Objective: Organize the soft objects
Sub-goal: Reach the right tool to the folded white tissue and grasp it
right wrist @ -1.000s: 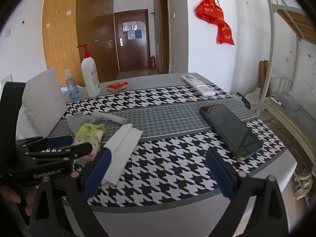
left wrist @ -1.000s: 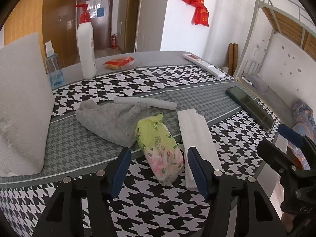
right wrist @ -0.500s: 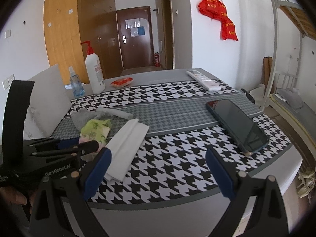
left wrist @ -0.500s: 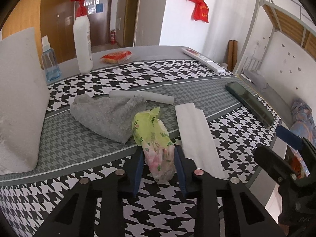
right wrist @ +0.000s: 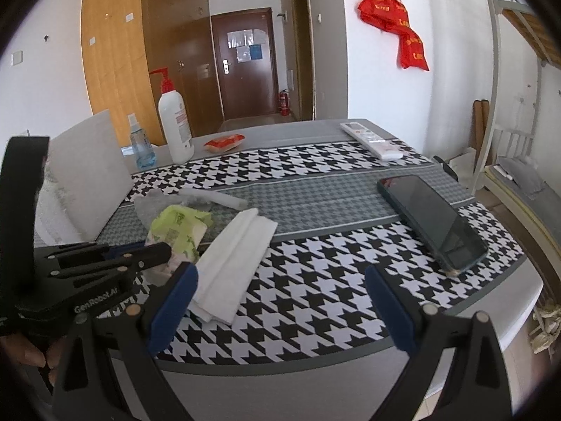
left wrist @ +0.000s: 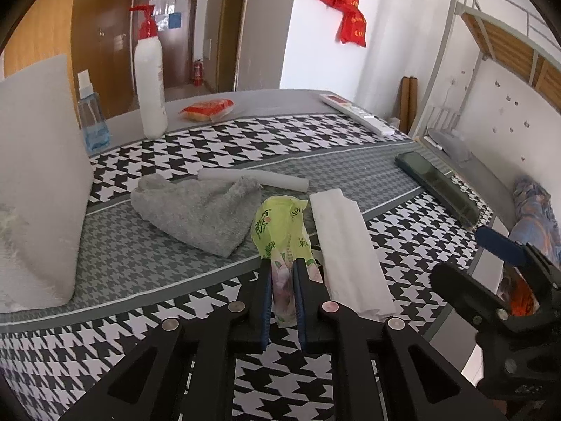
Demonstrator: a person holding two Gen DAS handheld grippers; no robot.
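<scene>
Tissue pack (left wrist: pixel 280 231) sits on table (left wrist: pixel 350 147) btwn towel (left wrist: pixel 196 210) at left and napkin stack (left wrist: pixel 347 245) at right. Roll (left wrist: pixel 252 178) lies behind them. Phone (right wrist: pixel 431 221) well apart to the right; bottle (left wrist: pixel 150 77) at far edge.

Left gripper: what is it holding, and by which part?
The left gripper has just closed on the green tissue pack, pinching its near end. The right gripper holds nothing.

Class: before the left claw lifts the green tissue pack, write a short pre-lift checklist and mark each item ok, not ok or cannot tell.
1. Left claw, which has just been closing, pinches the green tissue pack: ok.
2. Grip centred on pack: not ok, near end only.
3. Pack clear of grey cloth: cannot tell.
4. Pack clear of folded white paper: cannot tell.
5. Right claw open, holding nothing: ok.
</scene>
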